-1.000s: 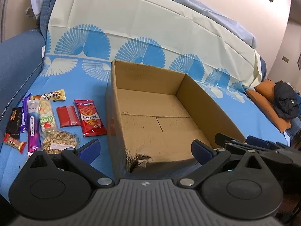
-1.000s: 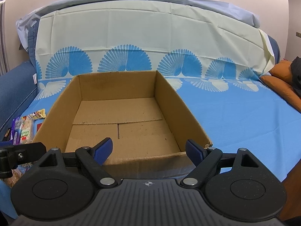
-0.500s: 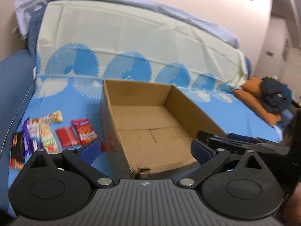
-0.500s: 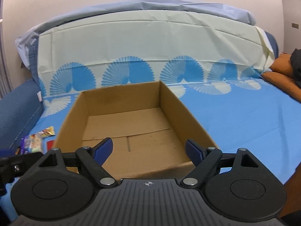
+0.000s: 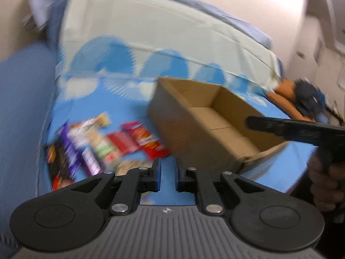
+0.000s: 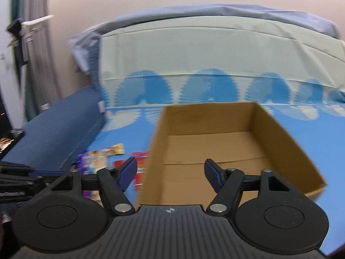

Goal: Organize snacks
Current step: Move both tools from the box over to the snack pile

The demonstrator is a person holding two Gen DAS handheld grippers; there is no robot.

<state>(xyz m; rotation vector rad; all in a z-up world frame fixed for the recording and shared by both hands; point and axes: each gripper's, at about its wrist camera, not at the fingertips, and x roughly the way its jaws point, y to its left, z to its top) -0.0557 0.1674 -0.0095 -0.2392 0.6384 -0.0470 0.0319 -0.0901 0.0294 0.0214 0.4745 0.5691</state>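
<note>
Left wrist view: the left gripper (image 5: 167,172) has its jaws closing, nearly together on nothing, over bare blue patterned bedsheet (image 5: 133,108). The blurred row of snack packets (image 5: 103,144) lies left of the open brown cardboard box (image 5: 207,127); a second ago these jaws stood wide.

Right wrist view: the right gripper (image 6: 170,172) has its jaws apart, closing, empty, above the box's near left wall (image 6: 151,164), narrower than before.

Beige wall (image 6: 151,21) behind. Blue sofa (image 6: 54,133) with padded armrest at left edge. Blue fan-print sheet (image 6: 215,86) over seat and backrest, pale upper part. Orange cushion (image 5: 284,92) at far right edge. Curtain (image 6: 32,54) at left. Heavy blur.
</note>
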